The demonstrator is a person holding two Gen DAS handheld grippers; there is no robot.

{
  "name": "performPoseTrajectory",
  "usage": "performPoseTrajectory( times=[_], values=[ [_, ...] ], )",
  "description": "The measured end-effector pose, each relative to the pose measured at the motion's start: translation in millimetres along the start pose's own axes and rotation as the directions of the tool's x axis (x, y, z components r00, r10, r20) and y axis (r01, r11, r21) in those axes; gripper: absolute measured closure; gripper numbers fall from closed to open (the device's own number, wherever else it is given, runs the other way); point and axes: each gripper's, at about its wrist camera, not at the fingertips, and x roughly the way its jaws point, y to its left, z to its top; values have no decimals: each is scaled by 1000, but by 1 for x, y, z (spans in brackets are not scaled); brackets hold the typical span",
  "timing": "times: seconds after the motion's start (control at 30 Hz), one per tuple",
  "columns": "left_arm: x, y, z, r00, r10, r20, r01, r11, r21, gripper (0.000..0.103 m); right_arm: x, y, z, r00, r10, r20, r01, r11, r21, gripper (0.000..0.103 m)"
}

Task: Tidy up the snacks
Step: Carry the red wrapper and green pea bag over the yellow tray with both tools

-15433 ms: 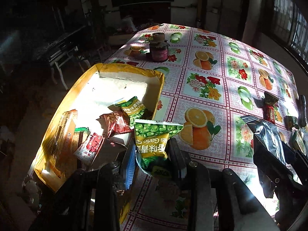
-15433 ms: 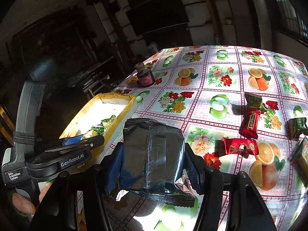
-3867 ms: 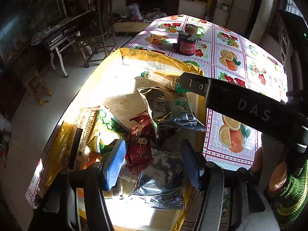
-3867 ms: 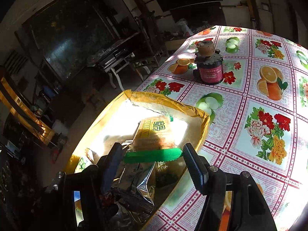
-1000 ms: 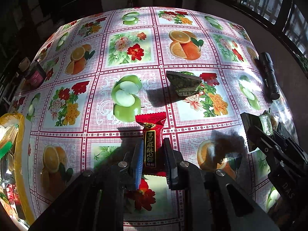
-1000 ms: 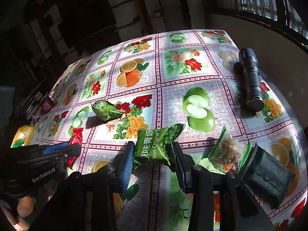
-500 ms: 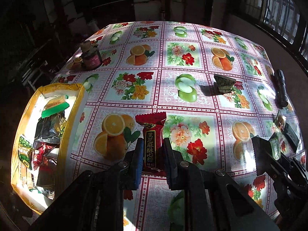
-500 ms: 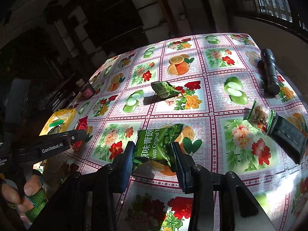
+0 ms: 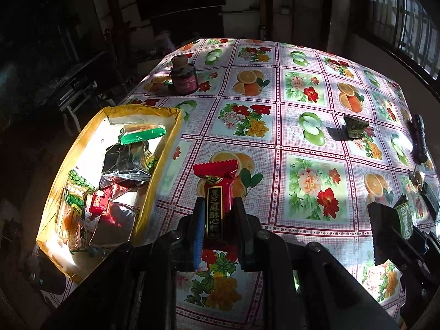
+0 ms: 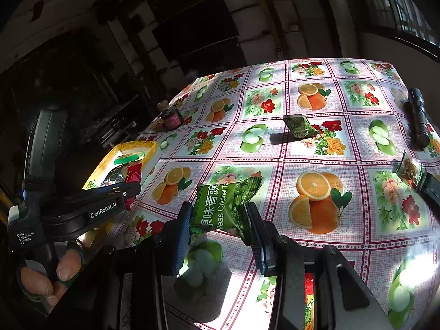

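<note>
Left wrist view: left hand-held gripper (image 9: 217, 220) clamps red bar (image 9: 215, 192), long axis forward; box (image 9: 165, 159) lies left, nearer it. Right hand-held gripper (image 10: 220, 228) pinches pea bag (image 10: 225, 209).

The black pouch (image 10: 433, 187) is cut off by the right edge.

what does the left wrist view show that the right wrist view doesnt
Only the left wrist view looks down into the yellow box, showing the snack packs piled inside it.

Only the right wrist view shows the person's fingers on the left hand-held gripper, and the green pea packet face-on in the right hand-held gripper.

Both show the red snack bar, jar, flashlight and a dark green packet on the tablecloth.
</note>
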Motion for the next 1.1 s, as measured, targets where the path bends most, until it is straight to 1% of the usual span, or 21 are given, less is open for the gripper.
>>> performPoseTrajectory(
  times=[0.43,0.77,0.93,1.1],
  values=[
    [-20,37,-10,999,40,35,-38,998,-53,84,-1,34,-9,998,66,-7,-66,997,-31,61],
    [-24,62,-20,996,80,37,-76,993,-87,84,6,53,-8,994,106,-23,-108,993,-53,61],
    [-22,80,-24,994,106,29,-102,989,-108,84,22,69,-4,990,134,-48,-138,987,-80,61],
    [-20,106,-27,991,136,17,-132,980,-146,84,47,97,6,980,181,-80,-190,974,-125,60]
  ],
)
